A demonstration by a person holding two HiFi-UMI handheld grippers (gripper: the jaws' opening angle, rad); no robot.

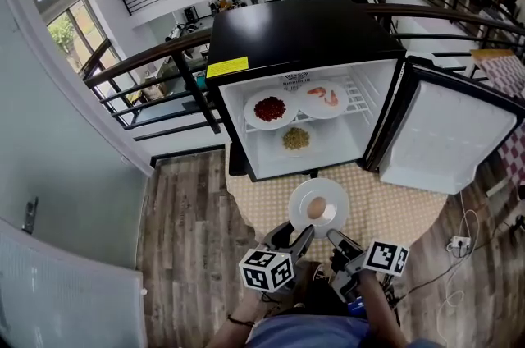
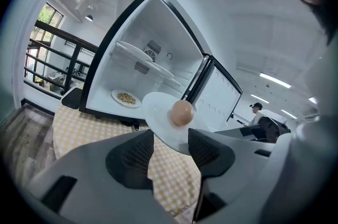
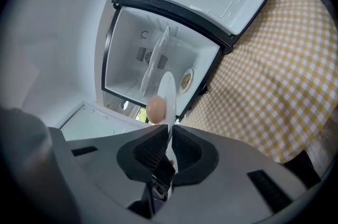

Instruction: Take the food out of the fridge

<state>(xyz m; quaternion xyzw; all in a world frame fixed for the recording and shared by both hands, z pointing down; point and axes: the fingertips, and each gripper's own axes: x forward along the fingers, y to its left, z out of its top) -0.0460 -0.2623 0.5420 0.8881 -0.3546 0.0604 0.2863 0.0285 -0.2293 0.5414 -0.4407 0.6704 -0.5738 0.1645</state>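
Observation:
A white plate (image 1: pixel 330 197) with a brown egg (image 1: pixel 317 208) hangs in front of the open black fridge (image 1: pixel 303 34), above the yellow checked cloth (image 1: pixel 394 207). My right gripper (image 1: pixel 336 240) is shut on the plate's near rim; in the right gripper view the plate (image 3: pixel 168 93) stands edge-on between the pads, with the egg (image 3: pixel 156 108) beside it. My left gripper (image 1: pixel 299 235) is at the plate's near left rim. In the left gripper view its jaws (image 2: pixel 171 151) stand apart, and the plate (image 2: pixel 158 112) with the egg (image 2: pixel 182 112) dips between them.
Inside the fridge, a plate of red food (image 1: pixel 270 109) and a plate of shrimp (image 1: pixel 326 98) sit on the wire shelf, with a plate of grains (image 1: pixel 296 139) below. The fridge door (image 1: pixel 447 137) is swung open to the right. A railing (image 1: pixel 156 84) runs behind.

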